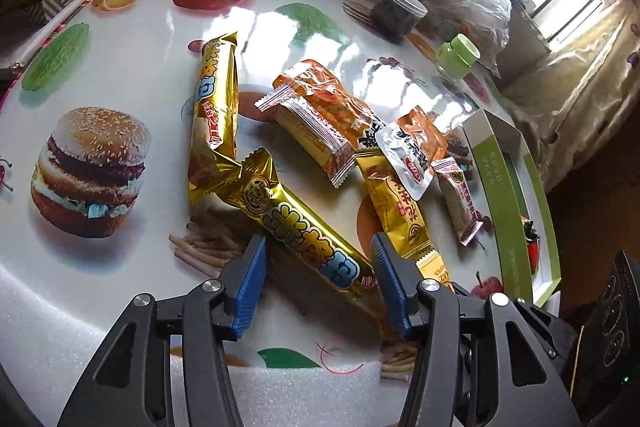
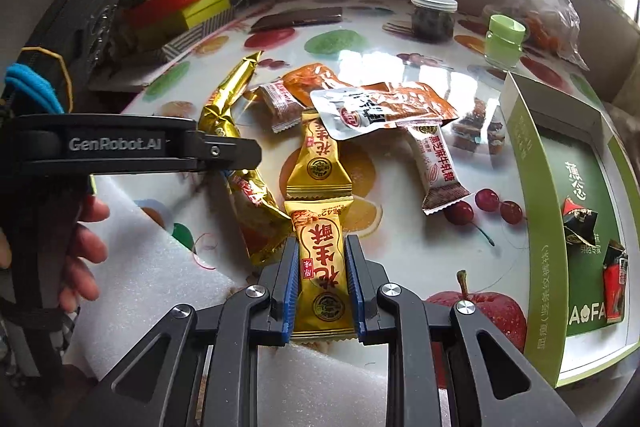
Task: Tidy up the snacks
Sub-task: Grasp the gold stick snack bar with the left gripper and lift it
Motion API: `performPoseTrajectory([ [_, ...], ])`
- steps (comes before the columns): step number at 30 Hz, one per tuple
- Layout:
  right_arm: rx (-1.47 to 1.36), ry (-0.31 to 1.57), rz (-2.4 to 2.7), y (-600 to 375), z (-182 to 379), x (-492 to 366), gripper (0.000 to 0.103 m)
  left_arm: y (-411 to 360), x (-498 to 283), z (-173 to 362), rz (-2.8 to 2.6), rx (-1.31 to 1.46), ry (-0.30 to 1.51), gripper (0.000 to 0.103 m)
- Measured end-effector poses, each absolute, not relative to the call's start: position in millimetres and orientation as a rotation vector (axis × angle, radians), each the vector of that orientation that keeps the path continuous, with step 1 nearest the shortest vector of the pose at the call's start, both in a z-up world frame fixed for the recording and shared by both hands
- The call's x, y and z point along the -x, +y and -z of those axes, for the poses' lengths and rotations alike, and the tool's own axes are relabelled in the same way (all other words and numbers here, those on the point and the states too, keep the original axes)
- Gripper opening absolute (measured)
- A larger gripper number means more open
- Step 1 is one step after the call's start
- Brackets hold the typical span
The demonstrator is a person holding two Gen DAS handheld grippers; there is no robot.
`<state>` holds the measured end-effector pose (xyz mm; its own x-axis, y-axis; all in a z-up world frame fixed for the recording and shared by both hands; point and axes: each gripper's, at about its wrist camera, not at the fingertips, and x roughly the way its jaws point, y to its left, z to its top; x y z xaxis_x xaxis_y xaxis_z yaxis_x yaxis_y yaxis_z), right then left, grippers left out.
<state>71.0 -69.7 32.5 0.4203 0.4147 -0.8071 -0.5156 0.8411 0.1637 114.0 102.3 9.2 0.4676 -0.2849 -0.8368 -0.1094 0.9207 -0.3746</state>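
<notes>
While the right gripper (image 2: 322, 283) squeezes the yellow snack (image 2: 323, 267), lift it straight up, then carry it to the green box (image 2: 540, 211) at right; the left gripper (image 1: 318, 267) is open.

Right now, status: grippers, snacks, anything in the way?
Right gripper shut on yellow peanut-crisp pack. Left gripper open astride long gold bar. Green box to the right, path clear.
</notes>
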Motion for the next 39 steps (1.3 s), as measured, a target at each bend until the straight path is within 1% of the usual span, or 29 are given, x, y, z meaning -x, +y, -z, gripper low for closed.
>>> performPoseTrajectory([
  [14,0.066,0.956,-0.546,-87,-32,-73,0.020,83,-126,-9,0.034,0.295,1.085,0.053],
  [15,0.061,0.956,-0.542,-88,-32,-74,0.020,83,-126,-9,0.028,0.293,1.084,0.052],
  [18,0.049,0.949,-0.532,-92,-32,-75,0.020,81,-128,-9,0.015,0.263,1.084,0.036],
  [19,0.046,0.946,-0.530,-92,-33,-75,0.020,81,-128,-9,0.014,0.257,1.084,0.033],
  [32,0.026,0.920,-0.527,-94,-40,-76,0.020,73,-122,-21,0.065,0.210,1.054,0.030],
  [36,0.016,0.904,-0.514,-97,-46,-75,0.020,71,-119,-30,0.079,0.209,1.036,0.026],
  [39,0.008,0.891,-0.501,-99,-51,-75,0.020,68,-116,-36,0.091,0.201,1.022,0.026],
])
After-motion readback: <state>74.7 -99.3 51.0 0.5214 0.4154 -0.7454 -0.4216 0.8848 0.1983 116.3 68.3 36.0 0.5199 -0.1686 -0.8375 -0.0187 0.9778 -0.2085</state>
